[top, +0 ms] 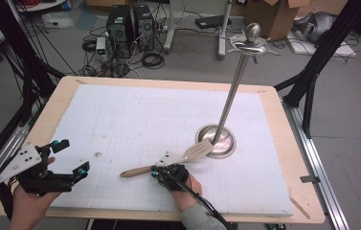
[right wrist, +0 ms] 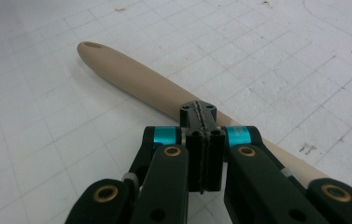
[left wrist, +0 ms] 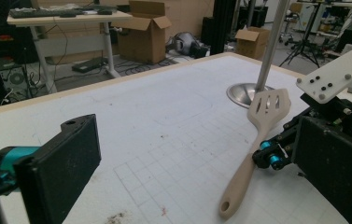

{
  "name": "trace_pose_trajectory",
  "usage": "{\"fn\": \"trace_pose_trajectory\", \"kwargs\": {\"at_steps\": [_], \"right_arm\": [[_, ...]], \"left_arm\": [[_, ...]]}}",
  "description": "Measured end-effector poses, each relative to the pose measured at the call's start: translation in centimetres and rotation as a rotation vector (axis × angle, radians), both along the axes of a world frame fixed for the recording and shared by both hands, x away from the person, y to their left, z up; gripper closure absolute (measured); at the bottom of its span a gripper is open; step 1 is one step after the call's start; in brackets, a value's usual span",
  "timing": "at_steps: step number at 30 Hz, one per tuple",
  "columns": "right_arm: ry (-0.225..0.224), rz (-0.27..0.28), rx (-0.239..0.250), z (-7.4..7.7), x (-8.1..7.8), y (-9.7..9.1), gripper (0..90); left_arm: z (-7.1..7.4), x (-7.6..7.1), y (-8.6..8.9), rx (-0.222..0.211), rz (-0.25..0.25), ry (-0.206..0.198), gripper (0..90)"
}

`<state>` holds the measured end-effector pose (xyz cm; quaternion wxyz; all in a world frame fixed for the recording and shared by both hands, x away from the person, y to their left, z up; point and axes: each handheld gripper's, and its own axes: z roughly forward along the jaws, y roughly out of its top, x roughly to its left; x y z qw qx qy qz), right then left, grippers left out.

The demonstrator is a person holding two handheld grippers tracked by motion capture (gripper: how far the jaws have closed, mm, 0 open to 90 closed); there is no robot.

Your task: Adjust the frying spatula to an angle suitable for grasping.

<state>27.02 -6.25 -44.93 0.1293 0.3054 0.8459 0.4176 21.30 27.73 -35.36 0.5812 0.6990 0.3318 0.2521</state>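
2 tongs [top: 166,171] jaws pinch the spatula [top: 187,155].

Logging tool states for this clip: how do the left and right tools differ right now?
The left tool stands wide open and empty; the right tool is shut on the wooden spatula. The left sits near the table's edge; the right is nearer the steel stand. Both are hand-held.

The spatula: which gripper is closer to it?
Right. The right gripper is at the spatula, jaws shut at its handle; the left gripper hangs open, apart, toward the table's left edge.
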Motion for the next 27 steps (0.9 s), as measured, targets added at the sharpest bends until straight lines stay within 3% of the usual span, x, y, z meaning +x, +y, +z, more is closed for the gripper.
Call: {"fn": "trace_pose_trajectory", "kwargs": {"at_steps": [2, 4, 7, 10, 12, 19, 27], "right_arm": [[0.004, 0.003, -0.002, 0.1, 0.1, -0.1, 90.0], [-0.029, -0.038, 0.001, 0.6, 0.4, -0.8, 90.0], [-0.020, -0.108, 0.032, 1.4, 1.4, -2.7, 90.0], [0.002, -0.180, 0.033, 1.8, 2.9, -4.6, 90.0], [0.002, -0.189, 0.028, 1.9, 3.2, -4.9, 90.0], [0.032, -0.235, -0.037, 1.3, 4.4, -5.3, 90.0], [0.023, -0.231, -0.131, 0.6, 4.5, -4.7, 90.0]], "left_arm": [[0.0, 0.0, 0.0, -0.002, -0.002, -0.001, 1.7], [0.0, 0.0, 0.1, -0.006, 0.001, -0.001, 1.7], [-0.1, 0.1, 0.1, -0.003, 0.000, 0.004, 1.8], [-0.2, 0.1, 0.0, -0.001, 0.000, 0.006, 1.7], [-0.2, 0.1, -0.1, -0.001, -0.001, 0.005, 1.7], [-0.4, 0.2, -0.2, 0.003, -0.004, 0.011, 1.7], [-0.4, 0.2, -0.2, -0.002, -0.002, 0.010, 1.7]]}}
